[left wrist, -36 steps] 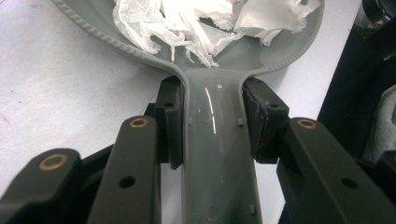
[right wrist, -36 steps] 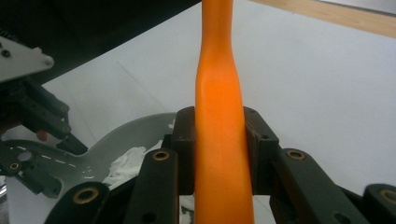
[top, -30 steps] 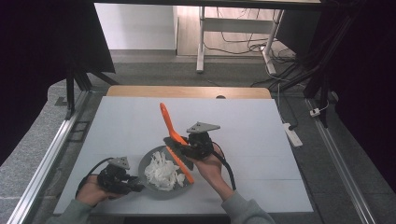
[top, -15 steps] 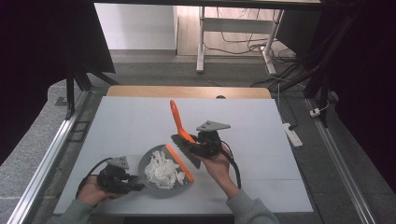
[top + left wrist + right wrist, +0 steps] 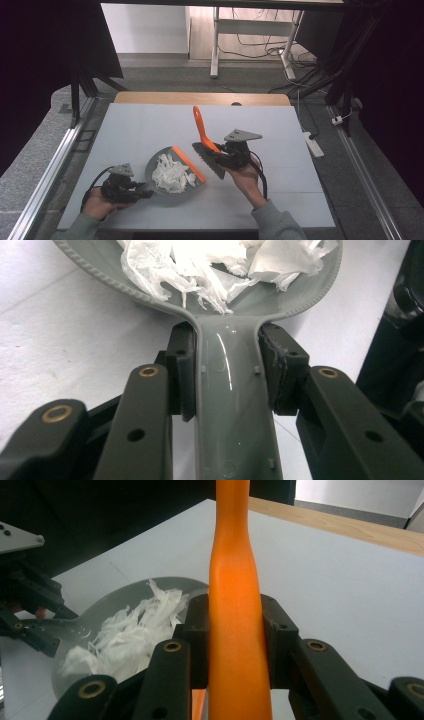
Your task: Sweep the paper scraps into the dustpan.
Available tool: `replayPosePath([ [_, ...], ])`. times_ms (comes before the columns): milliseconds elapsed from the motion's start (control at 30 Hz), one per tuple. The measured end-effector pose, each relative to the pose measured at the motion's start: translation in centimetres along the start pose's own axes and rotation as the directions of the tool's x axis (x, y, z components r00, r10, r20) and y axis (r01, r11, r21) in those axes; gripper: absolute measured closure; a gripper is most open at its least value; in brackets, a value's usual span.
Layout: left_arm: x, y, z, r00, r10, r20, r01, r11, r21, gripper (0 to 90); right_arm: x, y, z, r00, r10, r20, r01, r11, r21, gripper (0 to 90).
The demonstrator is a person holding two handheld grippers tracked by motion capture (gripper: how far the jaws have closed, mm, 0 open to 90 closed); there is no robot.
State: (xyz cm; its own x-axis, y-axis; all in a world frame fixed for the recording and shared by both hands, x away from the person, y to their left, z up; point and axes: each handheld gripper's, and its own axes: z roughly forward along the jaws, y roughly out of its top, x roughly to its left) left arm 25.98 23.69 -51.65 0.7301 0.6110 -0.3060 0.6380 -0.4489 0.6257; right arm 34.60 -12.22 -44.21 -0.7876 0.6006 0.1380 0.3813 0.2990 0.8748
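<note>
Lifted clear of the dustpan [image 5: 172, 175], the brush [image 5: 206, 145] has shifted right and now stands beside its orange lip. From the left gripper view, torn white paper [image 5: 220, 262] fills the pan, whose grey handle the left gripper [image 5: 227, 375] clamps. Right gripper [image 5: 235, 640] pads squeeze the orange brush handle, pointing away over the table [image 5: 140, 130].

Evenly lit white table [image 5: 150, 130] under soft overhead light, faint shadows only; surroundings falling into deep black at left and right edges. High view slightly soft and grainy. In left gripper view, bright glare streak along grey dustpan handle [image 5: 232, 405], white paper scraps [image 5: 210, 260] overexposed. In right gripper view, orange brush handle [image 5: 235, 620] blurred up close, background table edge softly defocused.
</note>
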Motion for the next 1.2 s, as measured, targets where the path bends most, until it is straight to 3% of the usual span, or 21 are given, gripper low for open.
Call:
replayPosePath([
  [233,0.0,0.0,-0.2,0.9985,-0.051,-0.020,0.050,0.9977,-0.045,61.6,-1.1,-0.4,-1.5,0.9999,-0.014,-0.007,0.014,1.000,-0.015,69.7],
  [700,-0.3,0.5,-0.1,0.9929,-0.102,-0.061,0.095,0.9896,-0.108,61.6,-2.9,-1.1,-4.6,0.9992,0.034,0.019,-0.033,0.998,-0.052,69.7],
  [900,-0.5,0.5,-0.1,0.9858,-0.139,-0.094,0.126,0.9832,-0.132,61.5,-3.7,-1.9,-6.1,0.9981,0.055,0.027,-0.053,0.997,-0.057,69.7],
  [1200,-0.5,0.1,-0.3,0.9701,-0.199,-0.139,0.173,0.9684,-0.180,61.5,-4.5,-3.0,-8.1,0.9988,0.048,-0.010,-0.048,0.997,-0.058,69.7],
])
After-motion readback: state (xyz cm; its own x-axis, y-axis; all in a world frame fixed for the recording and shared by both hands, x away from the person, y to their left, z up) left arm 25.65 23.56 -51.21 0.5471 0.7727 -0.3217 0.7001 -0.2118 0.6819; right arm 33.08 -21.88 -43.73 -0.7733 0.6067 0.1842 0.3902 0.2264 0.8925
